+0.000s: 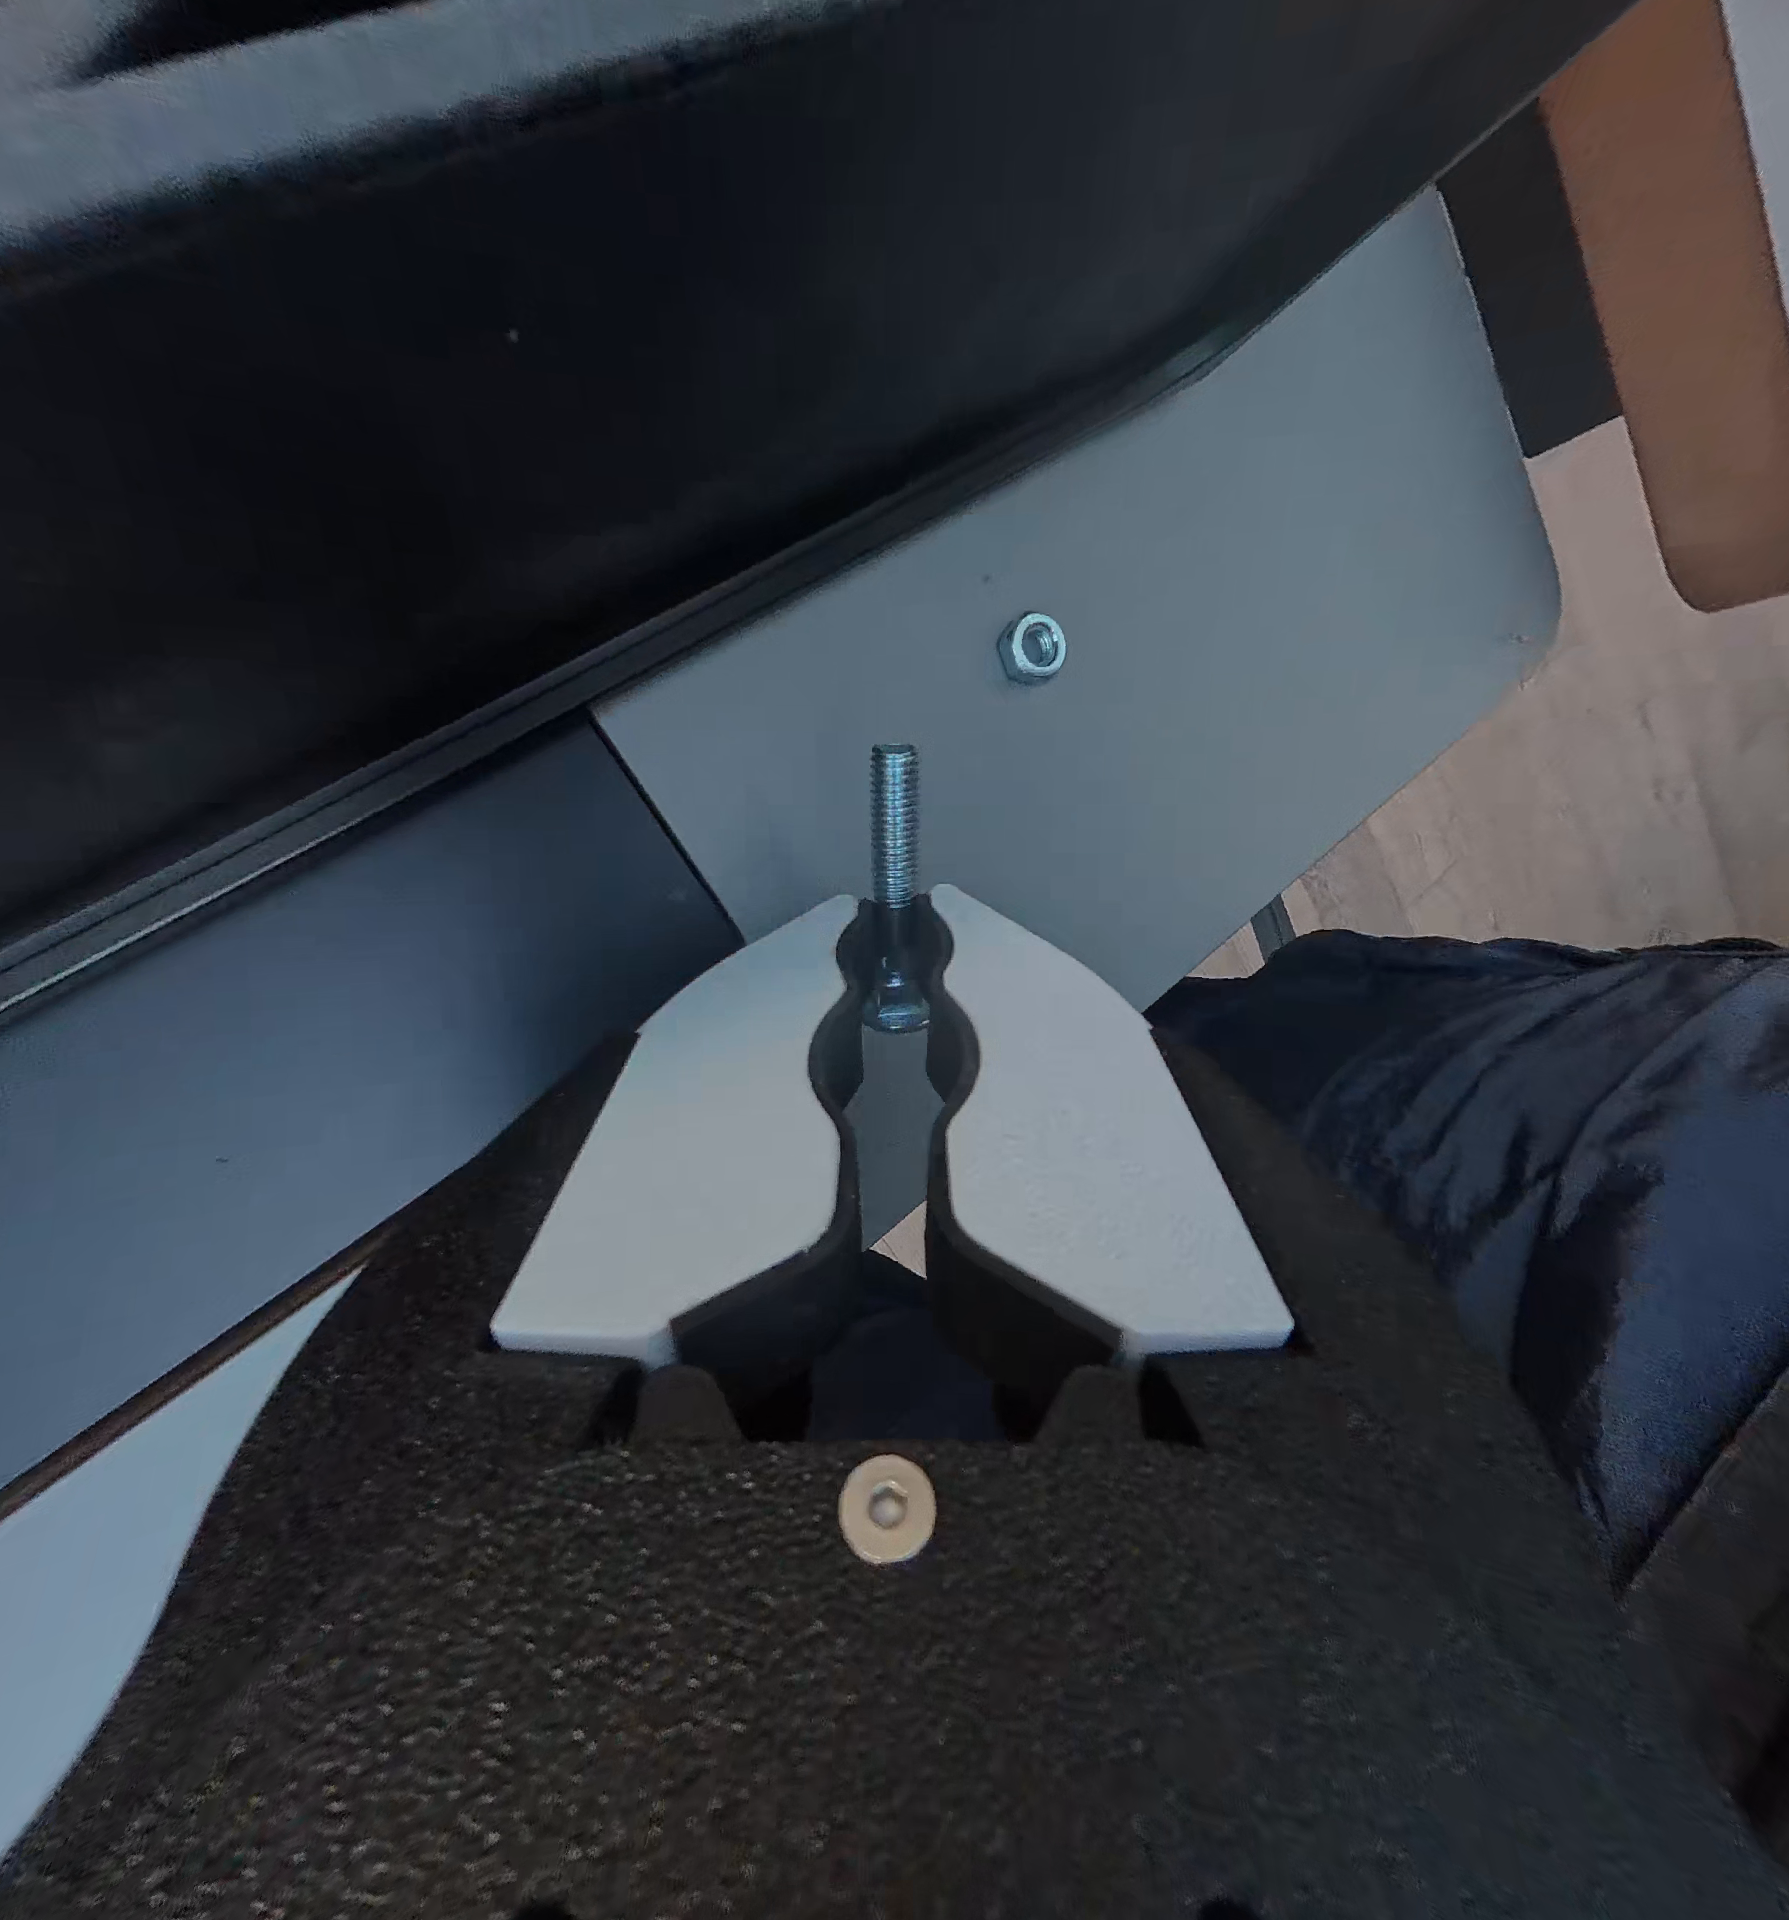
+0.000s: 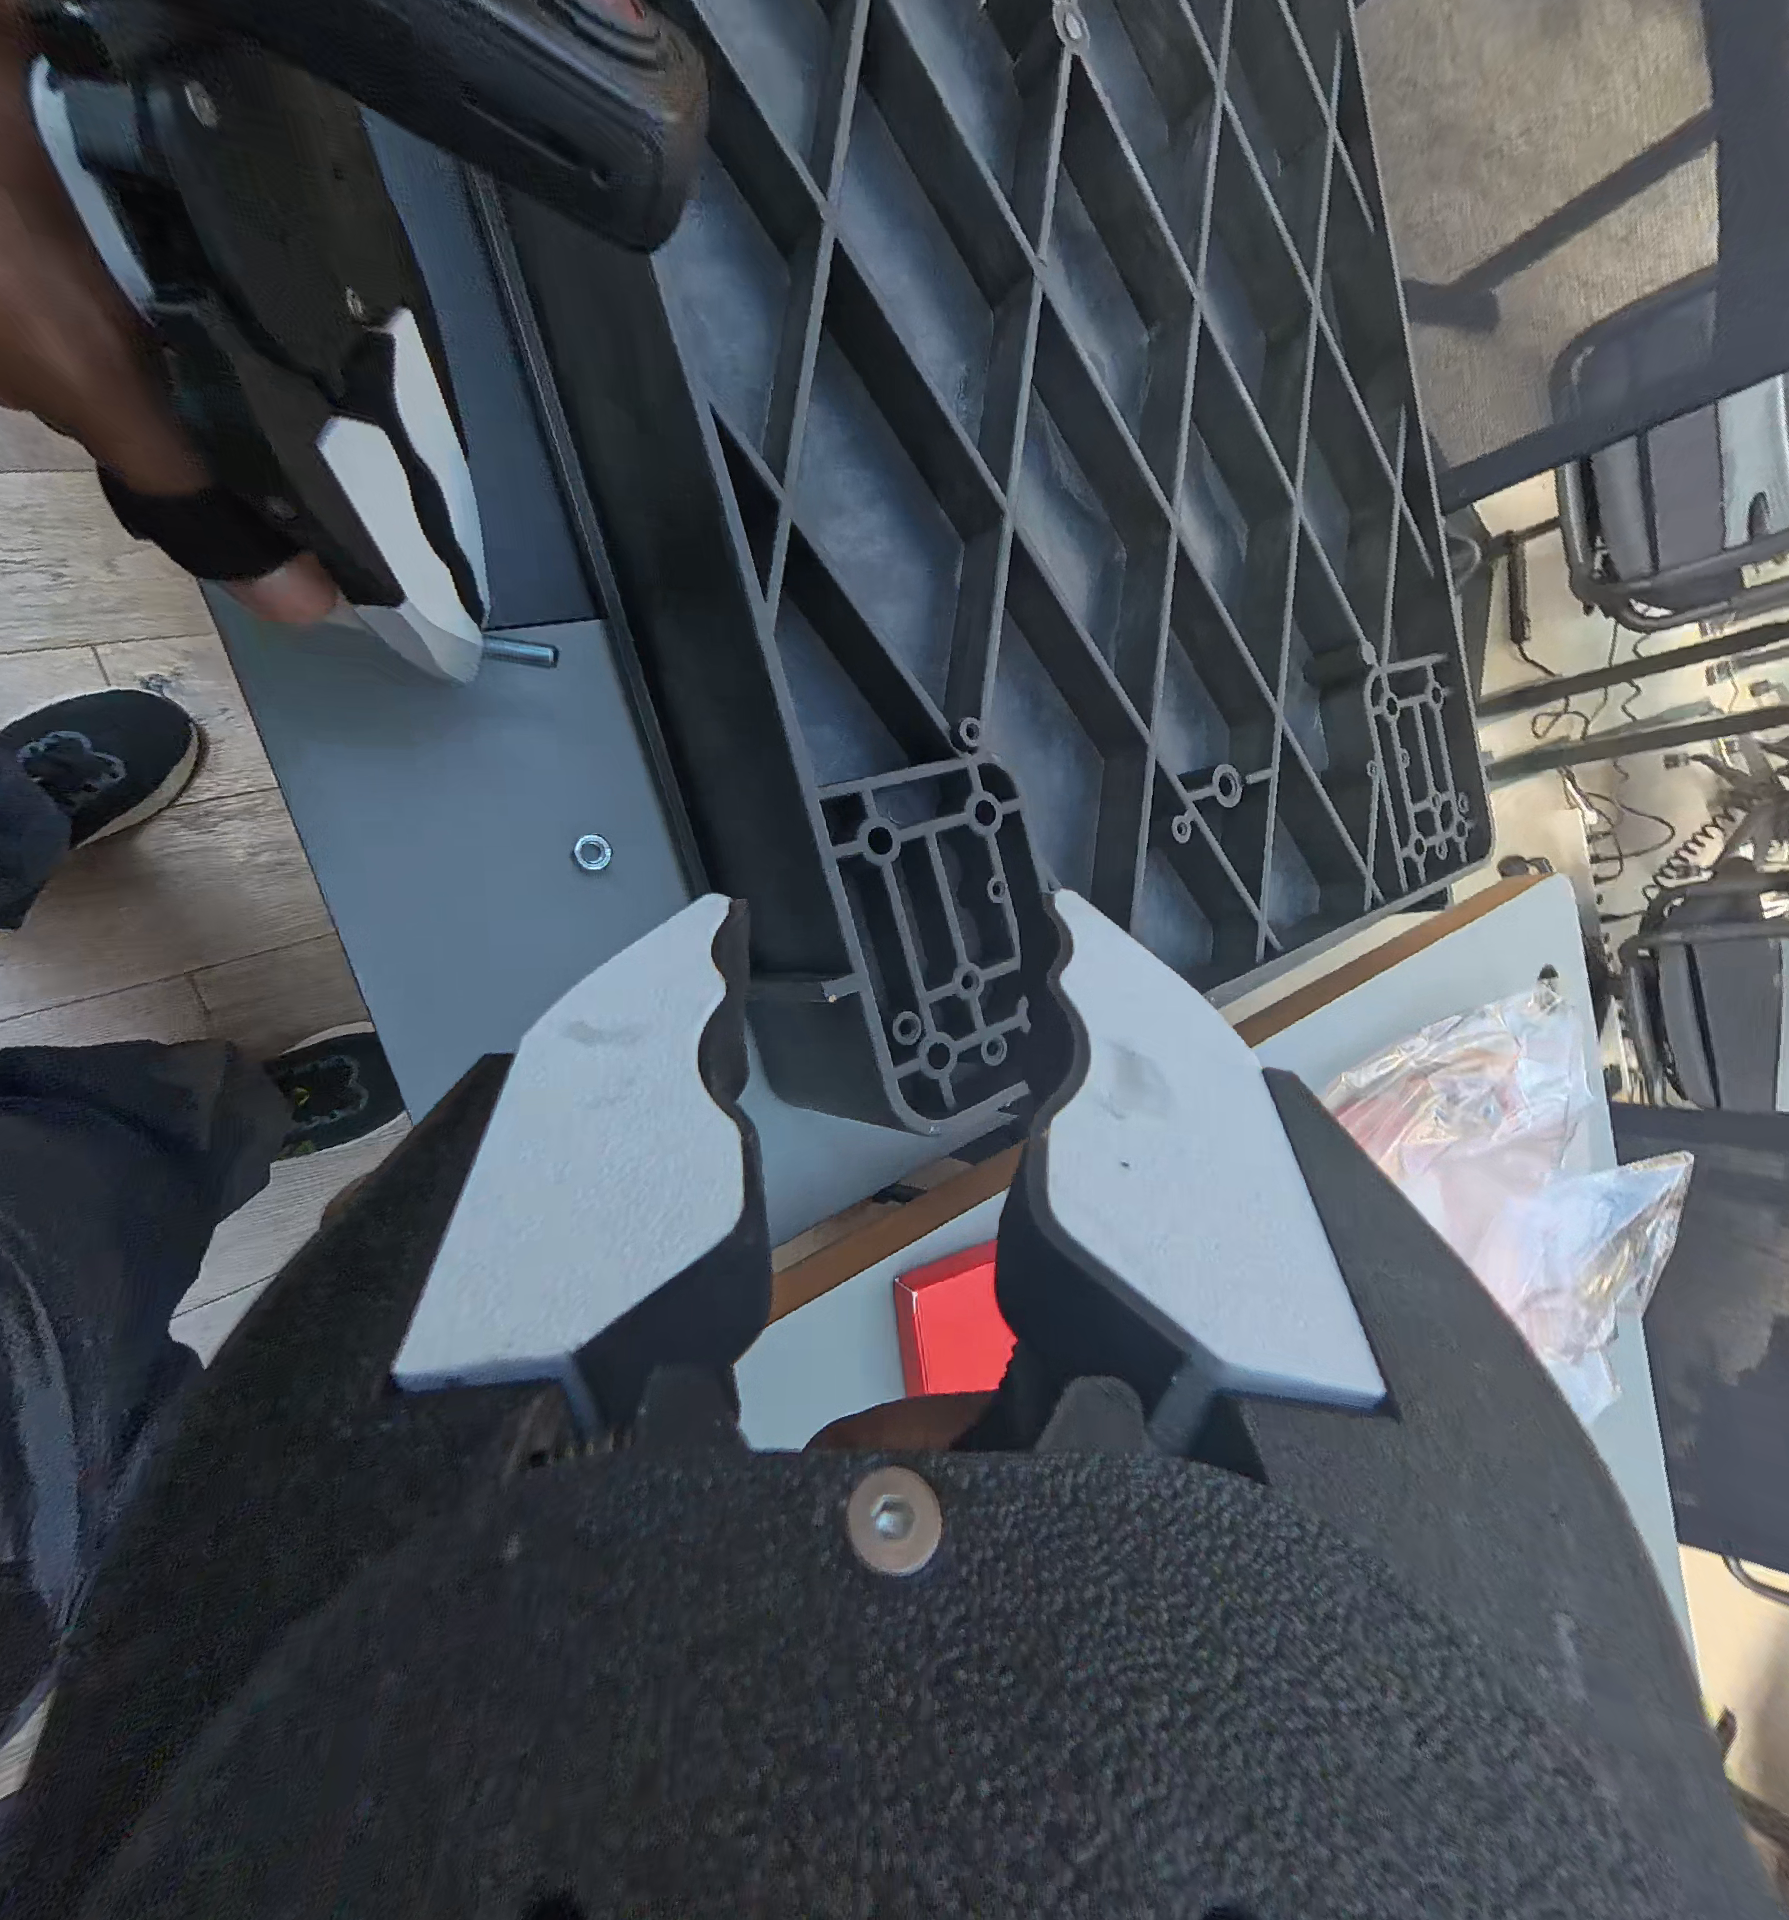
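Observation:
My left gripper (image 1: 895, 902) is shut on a silver bolt (image 1: 894, 821). Its threaded end points forward at a grey metal plate (image 1: 1181, 644), a little below and left of a nut (image 1: 1032, 648) set in the plate. In the right wrist view the left gripper (image 2: 454, 649) holds the bolt (image 2: 521, 655) against the same plate (image 2: 454, 831), above the nut (image 2: 591, 852). My right gripper (image 2: 895, 914) has its jaws wide apart around the corner mounting pad of a black ribbed plastic seat base (image 2: 931, 935). Both pads seem to press on it.
A black cushion (image 1: 454, 364) fills the upper left. A person's dark trouser leg (image 1: 1544, 1143) and shoes (image 2: 111, 758) are close by. A grey board (image 2: 1389, 997) carries a red block (image 2: 957, 1330) and clear plastic bags (image 2: 1492, 1143). Office chairs (image 2: 1700, 468) stand at the right.

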{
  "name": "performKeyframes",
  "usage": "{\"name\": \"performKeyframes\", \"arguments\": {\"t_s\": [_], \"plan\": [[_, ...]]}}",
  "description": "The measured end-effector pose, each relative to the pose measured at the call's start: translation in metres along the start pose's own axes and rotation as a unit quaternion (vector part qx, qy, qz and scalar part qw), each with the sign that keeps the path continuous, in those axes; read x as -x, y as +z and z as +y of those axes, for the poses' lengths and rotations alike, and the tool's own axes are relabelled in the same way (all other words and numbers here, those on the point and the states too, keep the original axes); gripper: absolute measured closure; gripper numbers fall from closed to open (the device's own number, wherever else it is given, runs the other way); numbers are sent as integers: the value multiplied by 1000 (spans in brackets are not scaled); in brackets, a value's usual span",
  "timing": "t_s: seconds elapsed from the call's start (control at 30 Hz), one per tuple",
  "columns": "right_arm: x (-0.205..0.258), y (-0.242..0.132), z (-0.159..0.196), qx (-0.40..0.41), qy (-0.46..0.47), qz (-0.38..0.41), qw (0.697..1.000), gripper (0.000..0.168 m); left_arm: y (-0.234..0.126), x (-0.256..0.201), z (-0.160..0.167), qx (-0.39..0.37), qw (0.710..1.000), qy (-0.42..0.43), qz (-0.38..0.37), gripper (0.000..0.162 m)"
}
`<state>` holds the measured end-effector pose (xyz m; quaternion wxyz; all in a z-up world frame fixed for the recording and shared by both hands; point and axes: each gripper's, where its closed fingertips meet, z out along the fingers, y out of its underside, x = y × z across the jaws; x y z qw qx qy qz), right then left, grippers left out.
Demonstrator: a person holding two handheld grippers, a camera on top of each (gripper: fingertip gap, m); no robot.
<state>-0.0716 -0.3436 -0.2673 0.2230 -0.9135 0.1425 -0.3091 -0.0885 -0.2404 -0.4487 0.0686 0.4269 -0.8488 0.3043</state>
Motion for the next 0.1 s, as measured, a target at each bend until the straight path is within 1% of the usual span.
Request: {"name": "performKeyframes", "arguments": {"t_s": [0.03, 0.1], "plan": [[-1, 1, 2, -9, -6, -10, 1000, 118, 5, -2, 0, 4, 1000, -12, -11, 155], [-1, 2, 7, -25, -18, -29, 999, 118, 14, -8, 0, 9, 999, -32, -28, 155]]}}
